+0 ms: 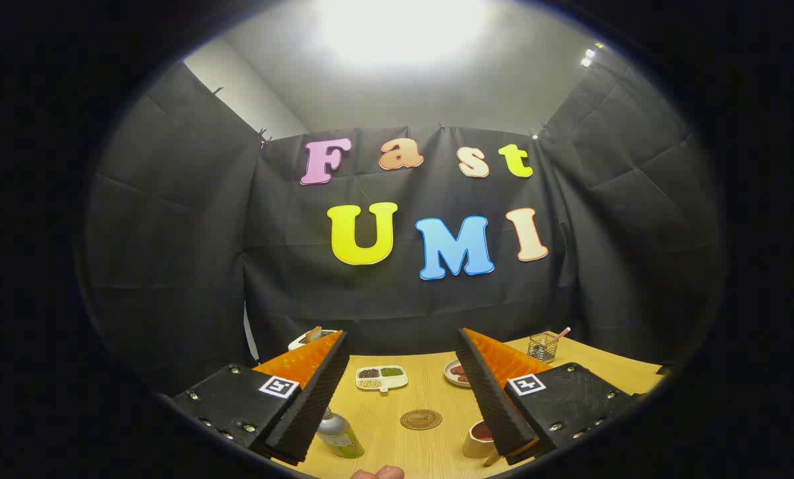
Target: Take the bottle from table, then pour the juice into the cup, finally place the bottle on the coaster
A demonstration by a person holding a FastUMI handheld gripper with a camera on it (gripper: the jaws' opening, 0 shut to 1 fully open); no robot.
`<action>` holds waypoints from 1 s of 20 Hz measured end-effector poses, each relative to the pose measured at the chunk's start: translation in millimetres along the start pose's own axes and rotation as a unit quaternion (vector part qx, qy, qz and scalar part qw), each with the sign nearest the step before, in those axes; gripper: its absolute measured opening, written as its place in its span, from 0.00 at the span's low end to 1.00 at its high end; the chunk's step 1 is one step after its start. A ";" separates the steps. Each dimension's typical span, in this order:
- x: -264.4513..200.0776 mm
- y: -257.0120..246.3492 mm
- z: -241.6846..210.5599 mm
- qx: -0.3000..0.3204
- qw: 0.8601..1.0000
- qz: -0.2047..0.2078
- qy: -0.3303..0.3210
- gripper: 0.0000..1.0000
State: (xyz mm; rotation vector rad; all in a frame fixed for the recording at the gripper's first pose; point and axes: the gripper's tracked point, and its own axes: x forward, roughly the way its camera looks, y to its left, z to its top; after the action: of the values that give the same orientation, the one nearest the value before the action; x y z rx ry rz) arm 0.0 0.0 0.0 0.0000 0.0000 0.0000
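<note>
The gripper (403,392) is held above the pale wooden bench (430,452), tipped slightly downward, its jaws spread wide and holding nothing. Each jaw is black and ribbed on its inner face, orange behind, and carries a square black-and-white marker. A fingertip (378,473) of the person shows at the near edge of the bench, between the jaws. The small clear bottle with a silver cap and green label (337,436) stands upright on the bench just beside the tip of the left jaw, partly hidden by it. A tan cup with a dark red interior (480,439) stands against the tip of the right jaw. Between the jaws, further out, lies a round brown coaster (421,419). Beyond it sits a white divided dish (382,378) holding brown, green and pale grains in separate compartments. A plate (455,372) and a wire-mesh holder with a pink stick (543,346) lie beyond the right jaw.
</note>
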 end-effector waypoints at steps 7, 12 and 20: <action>1.4 16.1 -7.7 -0.020 0.999 0.023 0.012 0.99; 4.4 26.8 -11.4 -0.037 0.999 0.036 0.010 0.99; 9.8 40.8 -27.0 -0.028 0.999 0.044 0.010 0.99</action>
State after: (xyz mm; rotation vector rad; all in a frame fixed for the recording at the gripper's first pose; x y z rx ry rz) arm 9.8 40.8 -27.0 -0.0569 0.0208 0.0888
